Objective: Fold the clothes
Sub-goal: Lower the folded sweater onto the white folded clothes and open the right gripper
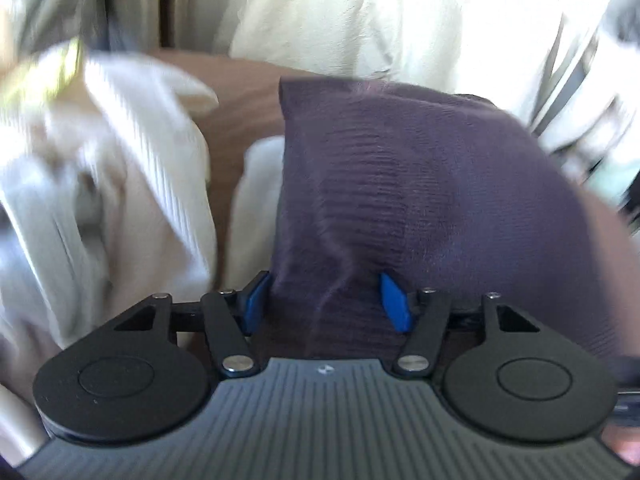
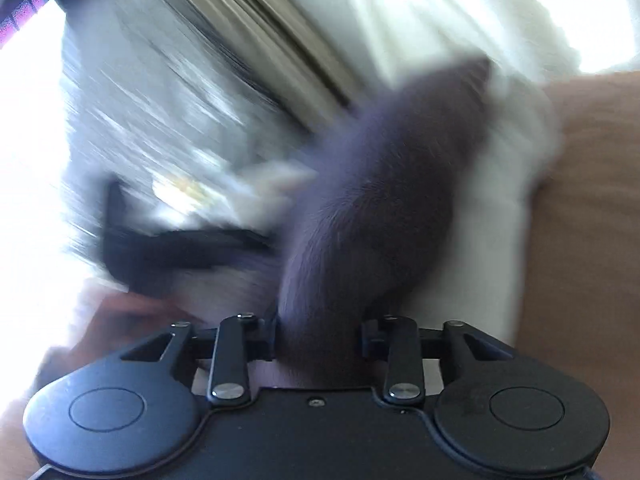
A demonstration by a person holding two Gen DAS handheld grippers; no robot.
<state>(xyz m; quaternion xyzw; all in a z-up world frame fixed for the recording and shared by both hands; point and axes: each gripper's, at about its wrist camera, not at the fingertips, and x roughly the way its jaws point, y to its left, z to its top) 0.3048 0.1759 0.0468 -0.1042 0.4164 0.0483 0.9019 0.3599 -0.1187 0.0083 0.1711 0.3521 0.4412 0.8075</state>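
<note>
Two grippers, one dark purple knit garment [image 1: 420,184] strung between them, and that's pretty much all that's sharp enough to read here. The left gripper [image 1: 326,302] has its jaws partway open with a bunched fold of the purple fabric running up between the blue pads [image 1: 394,300]; the cloth fills the gap and looks pinched, so I'd call it a hold. The right gripper [image 2: 318,334] is in a very smeared shot, but the purple cloth rises straight out of the narrow gap in its jaws, and I read that as gripped too, less confidently. The garment sits above a brown surface [image 1: 240,112], which I can't tell is a worktop or a bed, with a pile of white clothes [image 1: 120,184] off to its left side and more pale fabric behind it. What could go wrong: both holds are on thick wads of knit rather than a clean edge, so a layer could slide out of either grip and the piece would drop crooked. The blur in the right wrist view also suggests things are going fast, which makes a sloppy, uneven lay-down more likely. And the white pile is right beside it, so a trailing corner could drag into it or land on top of it instead of on bare brown surface.
</note>
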